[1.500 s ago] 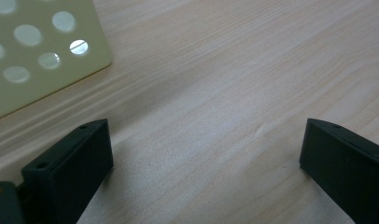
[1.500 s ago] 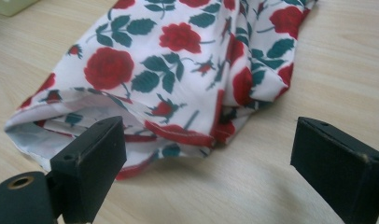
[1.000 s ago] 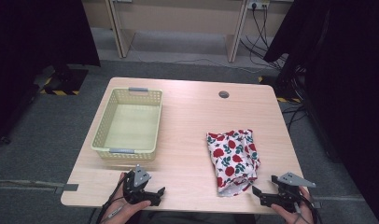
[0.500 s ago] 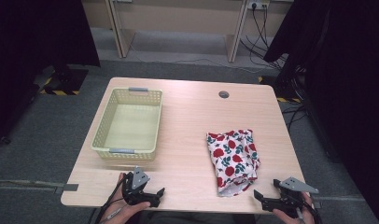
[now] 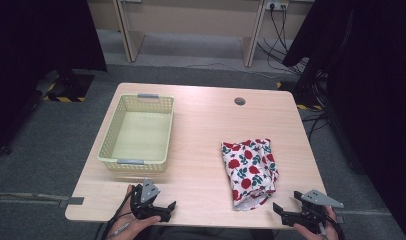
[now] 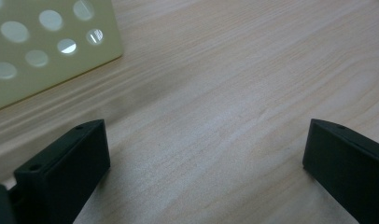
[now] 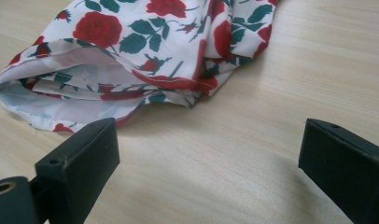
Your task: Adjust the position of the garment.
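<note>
Resting near the counter (image 5: 201,135) edge, both grippers gape wide, holding nothing. The right gripper (image 5: 286,214) sits just beside the rose-print cloth (image 5: 249,167); the left gripper (image 5: 163,209) sits near the basket (image 5: 109,150).

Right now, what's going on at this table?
A person sits at a wooden table holding a two-jaw gripper in each hand near its front edge. The right gripper is open, with a folded rose-print cloth just ahead of it, not touching. The left gripper is open too, over bare wood near the front of an empty yellow basket. Nothing is held yet; the cloth looks like the next thing to be picked up.
</note>
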A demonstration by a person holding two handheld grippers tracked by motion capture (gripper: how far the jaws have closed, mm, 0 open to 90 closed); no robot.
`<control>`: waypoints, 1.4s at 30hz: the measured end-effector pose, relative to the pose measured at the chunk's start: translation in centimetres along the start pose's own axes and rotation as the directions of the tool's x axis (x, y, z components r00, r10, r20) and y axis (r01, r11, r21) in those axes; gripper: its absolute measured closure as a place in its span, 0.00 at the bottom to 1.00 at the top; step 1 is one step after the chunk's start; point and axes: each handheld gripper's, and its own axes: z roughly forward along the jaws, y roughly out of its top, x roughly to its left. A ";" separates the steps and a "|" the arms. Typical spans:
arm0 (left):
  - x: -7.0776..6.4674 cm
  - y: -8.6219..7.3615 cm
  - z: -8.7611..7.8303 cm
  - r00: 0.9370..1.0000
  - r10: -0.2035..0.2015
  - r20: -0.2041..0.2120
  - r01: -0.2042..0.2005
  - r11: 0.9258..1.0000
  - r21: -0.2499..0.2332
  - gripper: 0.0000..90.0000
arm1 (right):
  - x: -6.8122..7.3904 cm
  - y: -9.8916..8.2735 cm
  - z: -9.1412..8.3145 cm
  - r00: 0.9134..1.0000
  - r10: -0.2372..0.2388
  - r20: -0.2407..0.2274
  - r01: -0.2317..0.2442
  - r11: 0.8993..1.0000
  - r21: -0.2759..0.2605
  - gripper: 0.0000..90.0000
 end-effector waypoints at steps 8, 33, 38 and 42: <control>0.0 0.1 0.0 1.000 -0.001 -0.001 0.001 1.000 0.012 0.00 | 0.3 0.9 0.0 1.000 -0.013 -0.017 0.013 1.000 -0.021 0.06; 0.0 0.3 0.0 1.000 -0.005 -0.005 0.005 1.000 0.024 0.00 | 0.7 4.5 2.5 0.997 -0.072 -0.030 0.070 0.997 -0.041 0.08; 0.0 0.3 0.0 1.000 -0.005 -0.005 0.005 1.000 0.022 0.00 | 1.4 5.5 3.0 0.995 -0.094 -0.044 0.092 0.995 -0.047 0.08; 0.0 0.3 0.0 1.000 -0.005 -0.005 0.005 1.000 0.021 0.00 | 1.9 6.0 3.5 0.992 -0.110 -0.055 0.107 0.993 -0.049 0.08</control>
